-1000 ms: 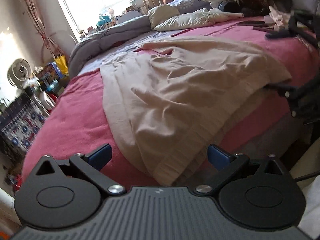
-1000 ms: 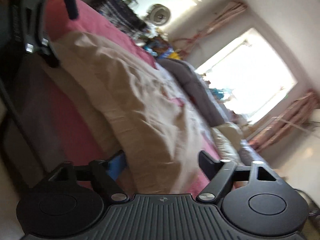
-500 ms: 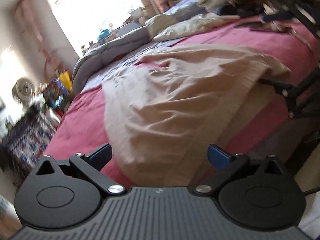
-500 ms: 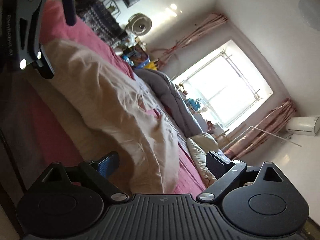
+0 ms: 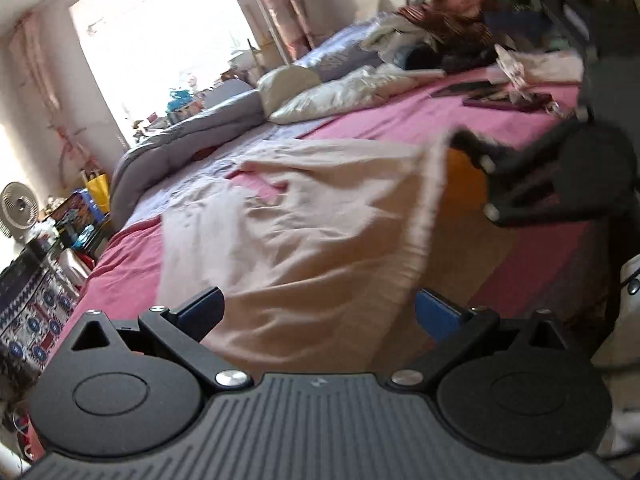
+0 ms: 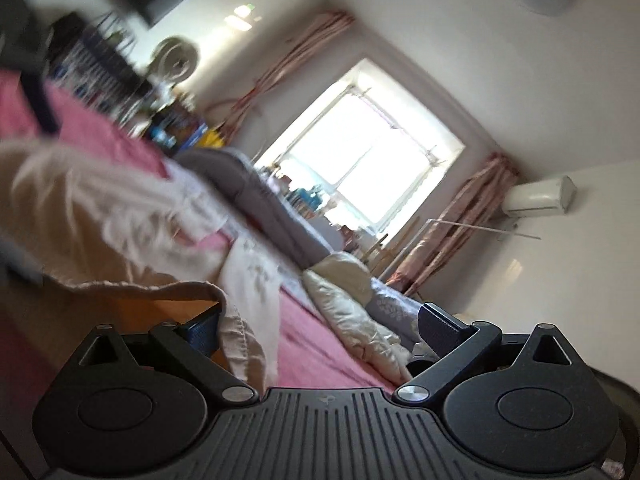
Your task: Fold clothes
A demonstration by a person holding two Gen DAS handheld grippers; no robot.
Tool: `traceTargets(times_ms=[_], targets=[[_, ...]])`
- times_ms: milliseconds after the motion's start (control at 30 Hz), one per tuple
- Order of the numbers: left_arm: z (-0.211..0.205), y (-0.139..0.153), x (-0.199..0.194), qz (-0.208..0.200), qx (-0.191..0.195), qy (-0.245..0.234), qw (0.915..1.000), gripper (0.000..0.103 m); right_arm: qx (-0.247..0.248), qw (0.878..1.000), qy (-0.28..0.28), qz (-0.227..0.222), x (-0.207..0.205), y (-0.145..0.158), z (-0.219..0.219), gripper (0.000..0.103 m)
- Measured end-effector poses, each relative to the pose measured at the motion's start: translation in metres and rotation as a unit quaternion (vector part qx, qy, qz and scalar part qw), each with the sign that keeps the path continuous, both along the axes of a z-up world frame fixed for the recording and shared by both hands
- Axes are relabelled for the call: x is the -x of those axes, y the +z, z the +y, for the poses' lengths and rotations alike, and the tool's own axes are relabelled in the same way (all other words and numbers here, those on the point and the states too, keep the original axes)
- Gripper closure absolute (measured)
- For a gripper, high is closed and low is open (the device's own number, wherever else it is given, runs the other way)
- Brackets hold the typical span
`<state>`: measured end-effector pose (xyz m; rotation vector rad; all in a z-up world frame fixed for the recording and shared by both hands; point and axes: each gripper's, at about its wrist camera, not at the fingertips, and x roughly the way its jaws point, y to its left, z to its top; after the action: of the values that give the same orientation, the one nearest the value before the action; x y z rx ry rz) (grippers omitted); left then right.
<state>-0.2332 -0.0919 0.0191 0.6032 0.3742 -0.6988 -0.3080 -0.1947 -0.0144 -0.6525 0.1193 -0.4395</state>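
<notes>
A large beige garment (image 5: 304, 224) lies spread over the pink bedsheet (image 5: 432, 120). My left gripper (image 5: 318, 312) is open, its blue-padded fingers apart just over the garment's near hem. In the left wrist view my right gripper (image 5: 476, 160) appears at the right, at the garment's lifted right edge. In the right wrist view my right gripper (image 6: 320, 330) has wide-open jaws, and a fold of the garment (image 6: 236, 336) hangs against its left finger (image 6: 202, 330). That view is tilted and blurred.
Grey quilt (image 5: 180, 140) and cream pillows (image 5: 340, 94) lie at the bed's far side under a bright window (image 6: 360, 160). A clothes pile (image 5: 460, 36) sits at the far right. A fan (image 5: 16, 208), boxes and a patterned cabinet (image 5: 28, 304) stand left of the bed.
Both grippers have risen and swung. The garment's right edge has lifted off the bed beside the right gripper. The right wrist view has tipped up toward the window and ceiling.
</notes>
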Motion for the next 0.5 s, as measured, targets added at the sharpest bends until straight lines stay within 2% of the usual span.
traceTargets(times_ms=[133,233,367,500], targets=[[-0.015,-0.005,0.004,-0.005,0.0,-0.006,1.0,0.001,-0.018,0.999,-0.009,-0.024,0.006,0.012,-0.009,0.002],[-0.009,-0.009,-0.008,-0.035,-0.02,0.071,0.9966,0.001,-0.009,1.0,-0.015,-0.024,0.003,0.012,-0.015,0.001],[0.023,-0.004,-0.031,-0.032,-0.008,0.18,0.9831,0.0,-0.013,1.0,-0.011,-0.003,0.011,0.006,-0.019,0.0],[0.05,-0.002,-0.036,-0.07,-0.032,0.271,0.9594,0.0,0.012,0.998,-0.021,0.051,0.007,-0.012,-0.013,0.0]])
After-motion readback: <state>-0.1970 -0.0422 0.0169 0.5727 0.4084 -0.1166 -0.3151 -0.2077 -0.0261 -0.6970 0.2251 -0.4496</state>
